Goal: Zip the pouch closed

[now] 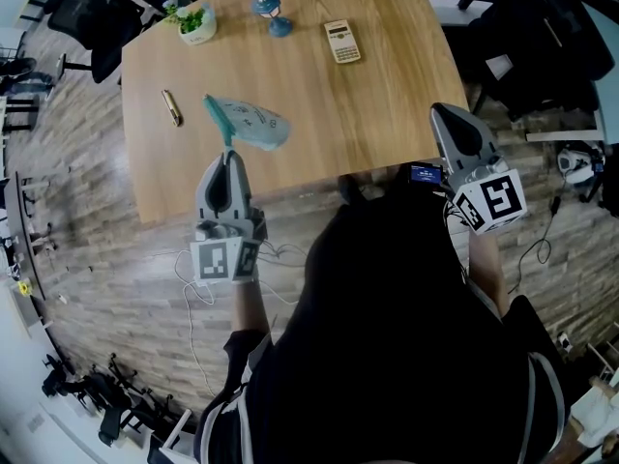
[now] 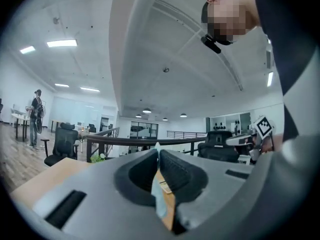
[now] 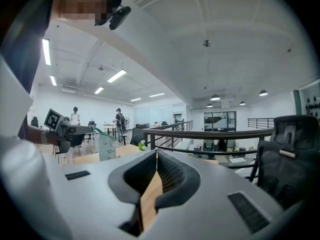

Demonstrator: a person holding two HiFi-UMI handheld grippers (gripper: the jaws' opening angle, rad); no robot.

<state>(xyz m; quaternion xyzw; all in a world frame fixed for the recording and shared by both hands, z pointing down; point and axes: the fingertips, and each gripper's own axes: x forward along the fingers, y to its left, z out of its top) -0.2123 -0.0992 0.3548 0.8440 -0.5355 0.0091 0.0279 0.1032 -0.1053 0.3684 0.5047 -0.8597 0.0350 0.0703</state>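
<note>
A pale blue pouch (image 1: 248, 124) with a teal edge hangs over the wooden table (image 1: 377, 104), near its front left. My left gripper (image 1: 229, 153) is shut on the pouch's near lower end. In the left gripper view a thin teal strip of the pouch (image 2: 162, 196) sits pinched between the pads of the left gripper (image 2: 158, 152). My right gripper (image 1: 443, 112) hovers at the table's front right edge, shut with nothing between its jaws. The right gripper view shows the right gripper (image 3: 156, 151) empty, with the pouch (image 3: 106, 146) far off to its left.
On the table stand a small potted plant (image 1: 196, 22), a blue object (image 1: 273, 13), a calculator (image 1: 341, 41) and a gold stick (image 1: 171, 106). Black office chairs (image 1: 92, 13) surround the table. The person's dark torso (image 1: 387, 336) fills the near foreground.
</note>
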